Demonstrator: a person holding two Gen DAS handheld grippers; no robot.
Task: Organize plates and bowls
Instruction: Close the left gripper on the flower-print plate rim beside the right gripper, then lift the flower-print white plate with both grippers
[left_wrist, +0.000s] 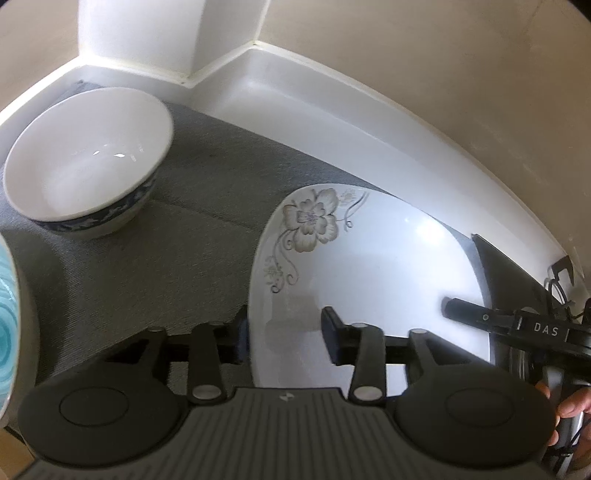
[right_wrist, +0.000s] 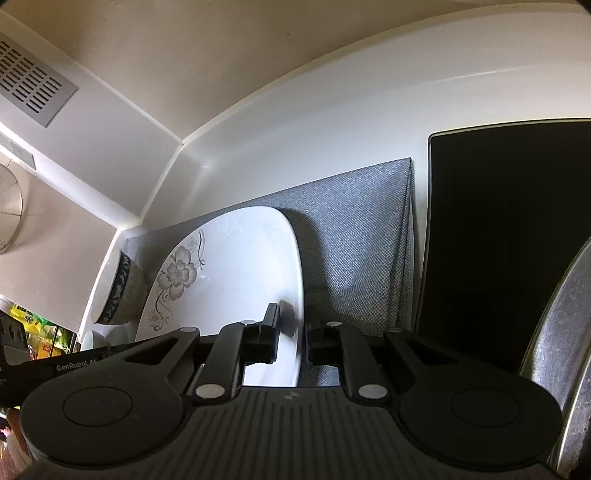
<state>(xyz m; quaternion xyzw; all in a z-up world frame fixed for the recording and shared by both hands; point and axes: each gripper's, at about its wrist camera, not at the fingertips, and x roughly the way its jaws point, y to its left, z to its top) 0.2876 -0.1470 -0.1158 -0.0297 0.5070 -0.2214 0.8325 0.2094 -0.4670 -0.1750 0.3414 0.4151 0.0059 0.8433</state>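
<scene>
A white plate (left_wrist: 373, 266) with a grey flower print lies on a grey mat (left_wrist: 155, 258). My left gripper (left_wrist: 284, 334) is open astride the plate's near-left rim, one finger under the edge and one over the plate. My right gripper (right_wrist: 291, 332) is shut on the plate's (right_wrist: 229, 280) opposite rim; it also shows in the left wrist view (left_wrist: 454, 306). A white bowl (left_wrist: 85, 162) with a blue patterned outside stands on the mat at the far left, and shows in the right wrist view (right_wrist: 122, 295).
A teal swirl-patterned dish (left_wrist: 5, 332) is at the left edge. White counter walls (left_wrist: 295, 96) close the corner behind the mat. A black panel (right_wrist: 506, 240) and a metal pot edge (right_wrist: 561, 332) are to the right.
</scene>
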